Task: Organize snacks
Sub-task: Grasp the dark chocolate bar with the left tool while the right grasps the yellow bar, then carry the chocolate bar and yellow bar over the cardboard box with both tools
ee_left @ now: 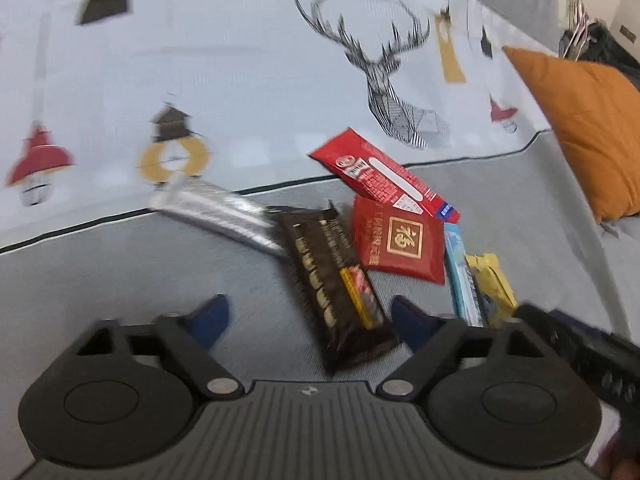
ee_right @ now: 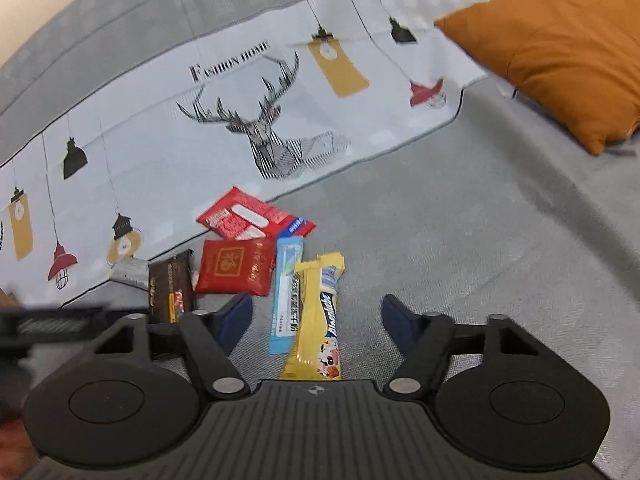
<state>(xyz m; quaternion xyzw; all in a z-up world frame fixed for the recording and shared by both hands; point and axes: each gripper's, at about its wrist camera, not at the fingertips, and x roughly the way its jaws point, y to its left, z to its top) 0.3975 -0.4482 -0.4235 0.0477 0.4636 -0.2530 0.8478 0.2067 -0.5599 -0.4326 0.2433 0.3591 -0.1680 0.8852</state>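
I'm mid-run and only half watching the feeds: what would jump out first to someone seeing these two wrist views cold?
First, the jumble of snack packets on the grey sofa seat, red, dark brown, blue and yellow, some overlapping. Behind them hangs a pale throw with a line-drawn deer head and lamp prints, and an orange cushion sits far right. Both grippers are open over the pile: the left gripper straddles the dark brown bar, the right gripper the yellow packet.
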